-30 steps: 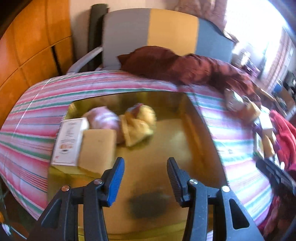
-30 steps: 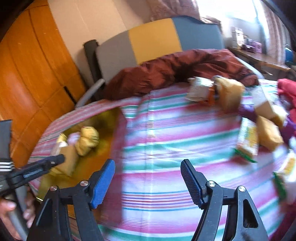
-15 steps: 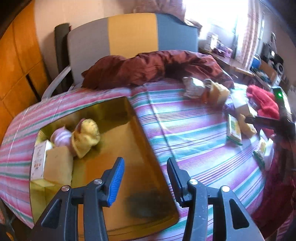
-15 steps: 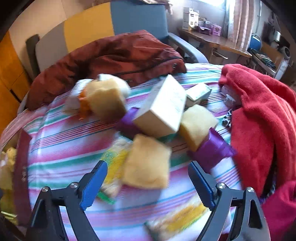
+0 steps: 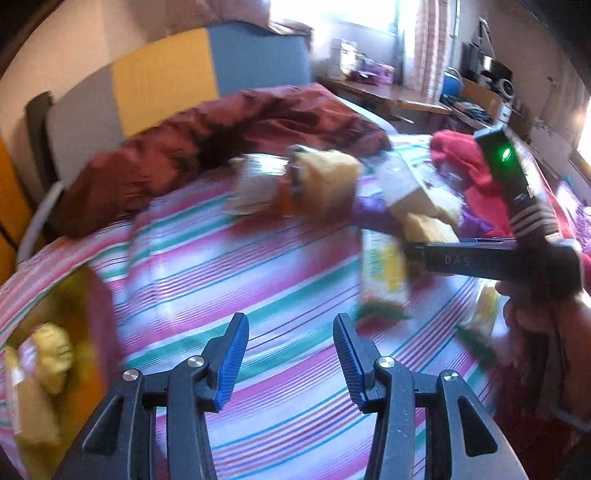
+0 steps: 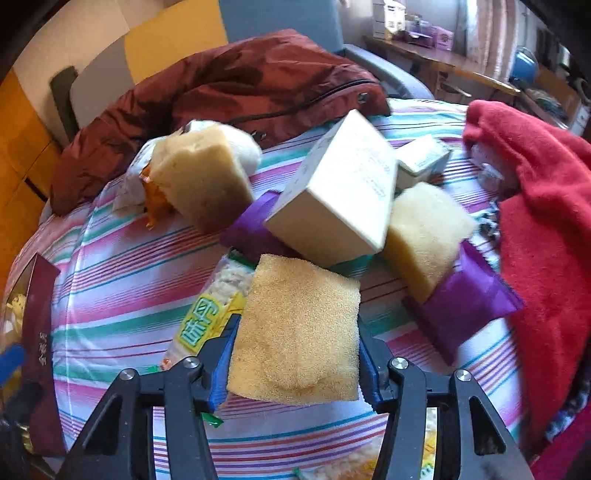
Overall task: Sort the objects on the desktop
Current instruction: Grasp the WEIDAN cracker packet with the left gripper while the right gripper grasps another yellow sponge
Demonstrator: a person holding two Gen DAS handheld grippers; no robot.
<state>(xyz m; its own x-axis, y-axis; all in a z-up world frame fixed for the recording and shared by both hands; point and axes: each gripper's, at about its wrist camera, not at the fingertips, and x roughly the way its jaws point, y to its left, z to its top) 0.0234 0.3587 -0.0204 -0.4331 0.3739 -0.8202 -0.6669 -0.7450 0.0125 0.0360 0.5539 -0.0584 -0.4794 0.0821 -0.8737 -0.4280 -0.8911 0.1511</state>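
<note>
- Right gripper: jaws closing on the flat yellow sponge, which sits between them; both blue pads appear to meet its side edges. Judged a side-on pinch so the soft block lifts flat off the pile
- That sponge lies partly over a yellow snack packet near the table's front edge, on the striped tablecloth; the packet could drag up with it
- Left gripper: jaws narrowly parted, nothing between them, hanging over bare cloth. Judged free and heading toward the pile for its own pick
- Just beyond the held sponge: a cream box tilted on one corner, propped on a purple packet and leaning against a thicker sponge block that lies on another purple packet. The stack looks loosely heaped, so pulling one piece may topple the box
- Further left in the pile: another sponge block resting against a white wrapped item
- Behind the cream box: a small box
- Left edge of the table: the gold tray, already holding a yellow soft item and others; judged the destination
- Right edge: a red cloth. Far edge: a maroon jacket over the chair
</note>
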